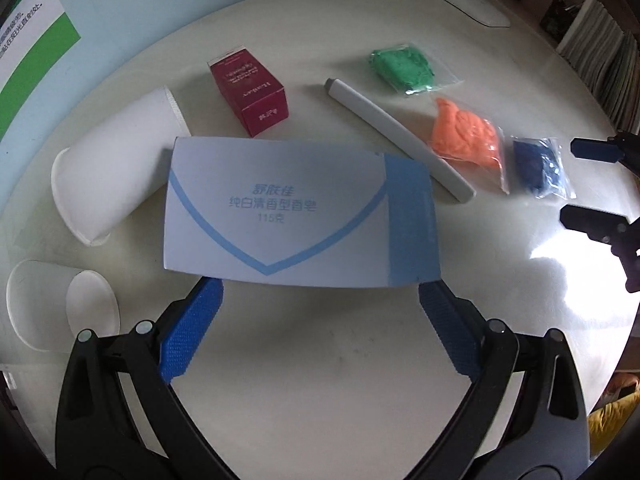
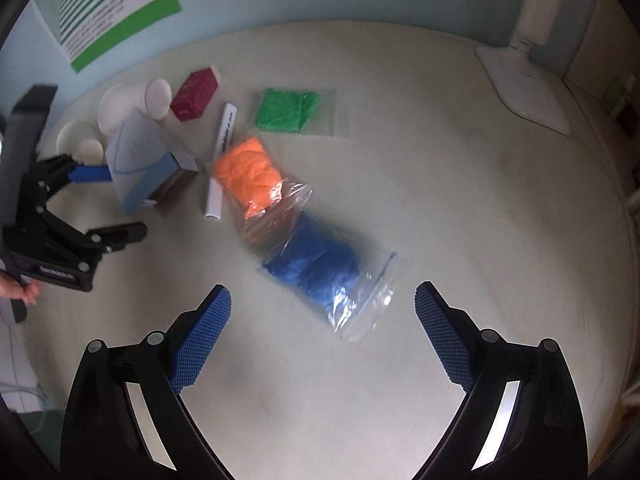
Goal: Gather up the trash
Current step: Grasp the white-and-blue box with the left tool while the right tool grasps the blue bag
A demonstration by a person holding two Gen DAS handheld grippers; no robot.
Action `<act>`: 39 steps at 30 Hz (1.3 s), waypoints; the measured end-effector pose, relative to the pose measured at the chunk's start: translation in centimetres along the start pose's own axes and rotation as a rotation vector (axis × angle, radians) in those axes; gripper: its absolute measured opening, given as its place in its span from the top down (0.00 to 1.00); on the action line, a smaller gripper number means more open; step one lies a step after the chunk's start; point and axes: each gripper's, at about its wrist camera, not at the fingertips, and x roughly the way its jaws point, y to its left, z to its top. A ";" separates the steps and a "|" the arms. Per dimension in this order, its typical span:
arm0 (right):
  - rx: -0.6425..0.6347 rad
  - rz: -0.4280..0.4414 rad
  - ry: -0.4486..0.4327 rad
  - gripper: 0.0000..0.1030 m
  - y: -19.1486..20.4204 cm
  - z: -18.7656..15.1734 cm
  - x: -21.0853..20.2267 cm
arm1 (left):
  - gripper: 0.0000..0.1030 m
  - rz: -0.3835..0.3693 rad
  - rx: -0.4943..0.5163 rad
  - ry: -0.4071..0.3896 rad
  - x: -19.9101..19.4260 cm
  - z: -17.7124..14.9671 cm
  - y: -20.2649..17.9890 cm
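A pale blue and white soap box [image 1: 300, 216] sits between the blue pads of my left gripper [image 1: 320, 292], which is shut on it. In the right wrist view the soap box [image 2: 140, 160] is tilted above the table in the left gripper [image 2: 126, 200], with a shadow under it. My right gripper [image 2: 323, 288] is open just above the table. A clear bag of blue material [image 2: 316, 268] lies just ahead of its fingers. An orange bag [image 2: 248, 176], a green bag [image 2: 288, 110], a white tube [image 2: 220, 160] and a red box [image 2: 195, 96] lie beyond. The right gripper [image 1: 568, 180] shows at the right edge.
A white paper cup [image 1: 116, 168] lies on its side to the left, with a clear cup [image 1: 44, 304] nearer. A white lamp base [image 2: 524, 88] stands at the table's [image 2: 440, 180] far right. A wall with a green poster [image 2: 112, 4] runs behind. A hand [image 2: 20, 290] holds the left gripper.
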 end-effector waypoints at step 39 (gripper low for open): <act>0.092 0.017 0.007 0.83 -3.2 -4.6 -3.9 | 0.07 -0.037 -0.151 -0.060 -1.7 2.5 -1.1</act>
